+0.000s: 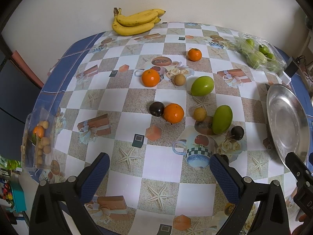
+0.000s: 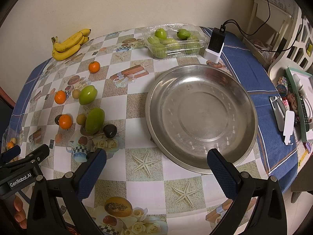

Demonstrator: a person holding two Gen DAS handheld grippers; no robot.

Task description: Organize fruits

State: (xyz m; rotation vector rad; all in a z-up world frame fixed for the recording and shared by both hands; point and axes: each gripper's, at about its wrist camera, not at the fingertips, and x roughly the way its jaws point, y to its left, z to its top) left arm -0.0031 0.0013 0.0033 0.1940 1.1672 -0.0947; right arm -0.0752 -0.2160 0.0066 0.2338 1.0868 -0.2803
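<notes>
Left wrist view shows the left claw point(image 1: 158, 165) open and empty above loose fruits on the bench point(image 1: 160, 168); the right claw point(image 2: 156, 159) waits open before the empty steel plate point(image 2: 242, 96).

Left gripper point(image 1: 159, 163), right gripper point(image 2: 156, 159): fingers spread wide, holding nothing.

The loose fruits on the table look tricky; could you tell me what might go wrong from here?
1. The round oranges, such as the nearest one, may roll when nudged.
2. That orange touches a dark fruit, so the open left gripper may knock it.
3. The smooth steel dish may let fruit slide.
</notes>
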